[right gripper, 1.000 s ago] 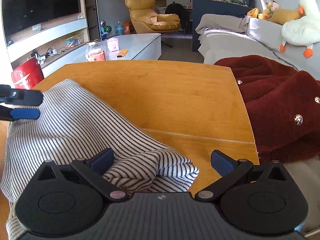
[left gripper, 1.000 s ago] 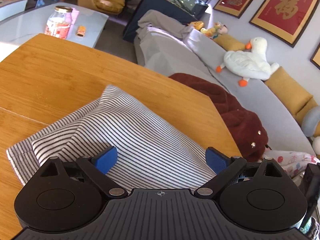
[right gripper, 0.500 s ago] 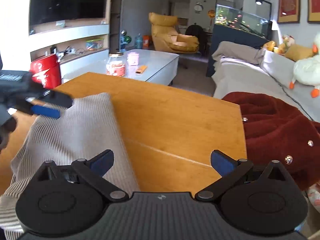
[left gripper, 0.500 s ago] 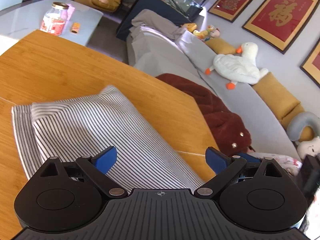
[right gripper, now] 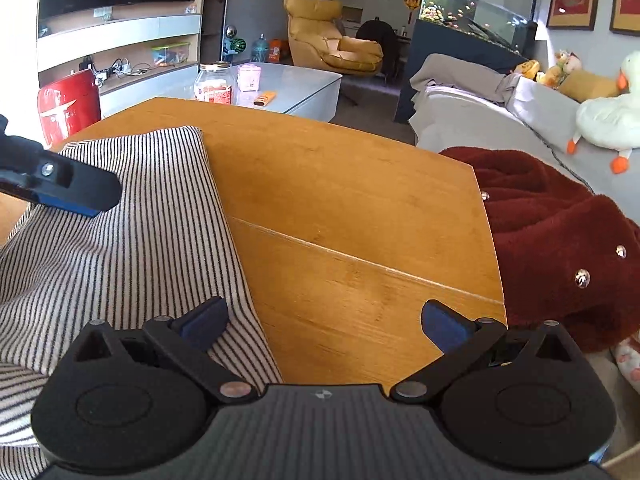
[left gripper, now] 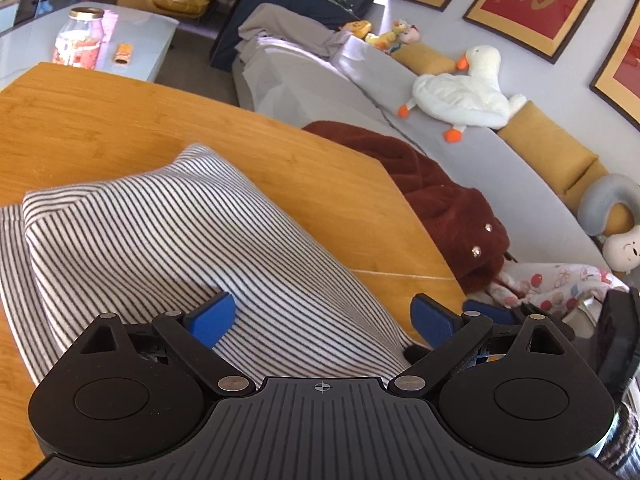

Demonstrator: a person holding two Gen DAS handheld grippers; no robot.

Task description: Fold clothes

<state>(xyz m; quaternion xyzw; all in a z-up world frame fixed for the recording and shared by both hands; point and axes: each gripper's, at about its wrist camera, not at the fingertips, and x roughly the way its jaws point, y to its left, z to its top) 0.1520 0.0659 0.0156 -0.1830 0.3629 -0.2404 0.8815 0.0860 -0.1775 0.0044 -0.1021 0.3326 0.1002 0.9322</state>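
Note:
A folded black-and-white striped garment [left gripper: 160, 236] [right gripper: 132, 240] lies on the wooden table [left gripper: 100, 120] [right gripper: 352, 208]. My left gripper [left gripper: 322, 318] hangs open just above its near end, the blue pads spread wide with cloth below them and nothing pinched. My right gripper [right gripper: 322, 322] is also open; its left pad sits over the garment's right edge and its right pad over bare wood. In the right wrist view the left gripper's fingers [right gripper: 76, 190] show above the garment at the left.
A dark red fleece garment [left gripper: 436, 200] [right gripper: 560, 232] is draped past the table's right edge on a grey sofa [left gripper: 340, 84] with a white plush duck [left gripper: 464, 92]. A jar [right gripper: 214, 84] stands on the low white table behind. A printed cloth [left gripper: 556, 284] lies lower right.
The bunched striped end that lay between my right gripper's fingers now lies flat to the left. Both grippers stayed open and drew back slightly; the garment looks flatter and more compact.

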